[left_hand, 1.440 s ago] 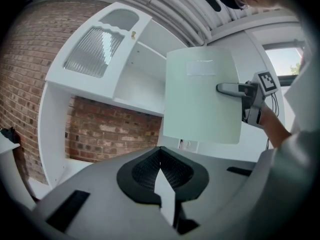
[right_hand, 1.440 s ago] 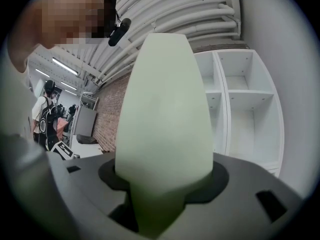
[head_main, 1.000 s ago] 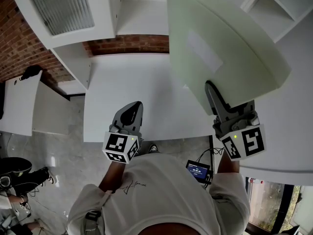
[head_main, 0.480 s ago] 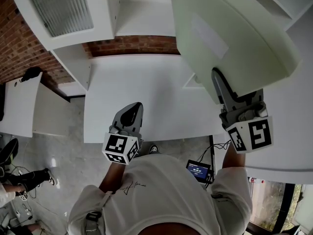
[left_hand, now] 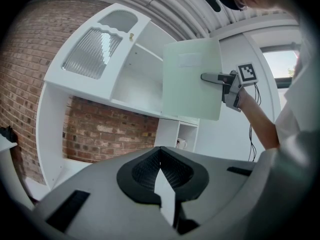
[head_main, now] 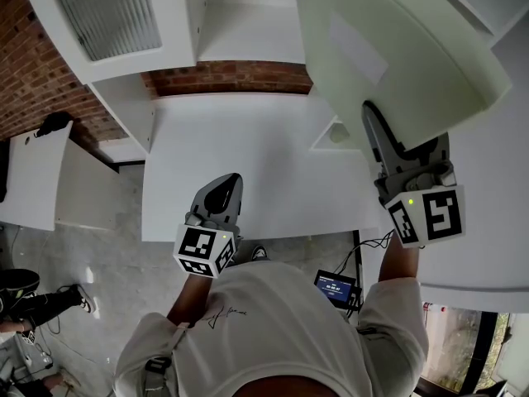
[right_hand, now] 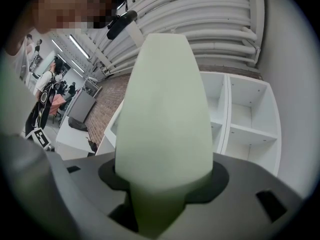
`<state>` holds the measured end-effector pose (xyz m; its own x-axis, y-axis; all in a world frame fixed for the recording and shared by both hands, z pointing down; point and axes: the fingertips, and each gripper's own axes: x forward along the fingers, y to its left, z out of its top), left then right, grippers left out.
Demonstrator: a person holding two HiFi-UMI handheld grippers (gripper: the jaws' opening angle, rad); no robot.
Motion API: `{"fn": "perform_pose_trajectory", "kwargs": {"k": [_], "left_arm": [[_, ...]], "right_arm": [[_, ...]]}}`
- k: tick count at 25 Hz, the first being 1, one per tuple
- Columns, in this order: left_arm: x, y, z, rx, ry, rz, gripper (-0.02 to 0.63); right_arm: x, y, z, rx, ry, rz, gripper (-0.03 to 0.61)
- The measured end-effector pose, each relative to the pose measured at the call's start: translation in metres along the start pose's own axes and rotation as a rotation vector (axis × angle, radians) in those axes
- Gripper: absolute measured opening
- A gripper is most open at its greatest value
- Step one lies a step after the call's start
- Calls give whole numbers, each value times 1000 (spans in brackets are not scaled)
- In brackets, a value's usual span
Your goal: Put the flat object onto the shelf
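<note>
Left gripper (head_main: 221, 190), jaws pressed together and empty, hangs low before the shelf (head_main: 244, 31). Right gripper (head_main: 376, 126) pinches the flat board (head_main: 388, 48) by its near edge, raised in front of the shelf and not yet on it. The next move, as I judge it, is to tip the board level, slide it in edge-first clear of the shelf's walls, then let go. Count: two grippers, one board, one shelf.

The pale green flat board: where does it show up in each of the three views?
Head view: the pale green board fills the upper right, tilted.
Left gripper view: the board is at upper centre, slightly right.
Right gripper view: the board fills the centre, rising from between the jaws.
Shared landmark: the brick wall, left of the board in all three.
</note>
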<state>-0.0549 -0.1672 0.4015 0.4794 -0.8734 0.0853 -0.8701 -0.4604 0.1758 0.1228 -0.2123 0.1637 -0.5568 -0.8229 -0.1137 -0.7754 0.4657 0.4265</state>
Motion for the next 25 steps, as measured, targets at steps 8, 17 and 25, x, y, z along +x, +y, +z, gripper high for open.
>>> {"fn": "perform_pose_trajectory", "kwargs": {"k": [8, 17, 25], "left_arm": [[-1, -1, -1, 3, -1, 5, 14], [-2, 3, 0, -1, 0, 12, 14], [-3, 5, 0, -5, -1, 21, 14]], "right_arm": [[4, -5, 1, -42, -11, -16, 270], [15, -3, -2, -146, 2, -50, 270], [22, -2, -5, -215, 19, -70, 270]]}}
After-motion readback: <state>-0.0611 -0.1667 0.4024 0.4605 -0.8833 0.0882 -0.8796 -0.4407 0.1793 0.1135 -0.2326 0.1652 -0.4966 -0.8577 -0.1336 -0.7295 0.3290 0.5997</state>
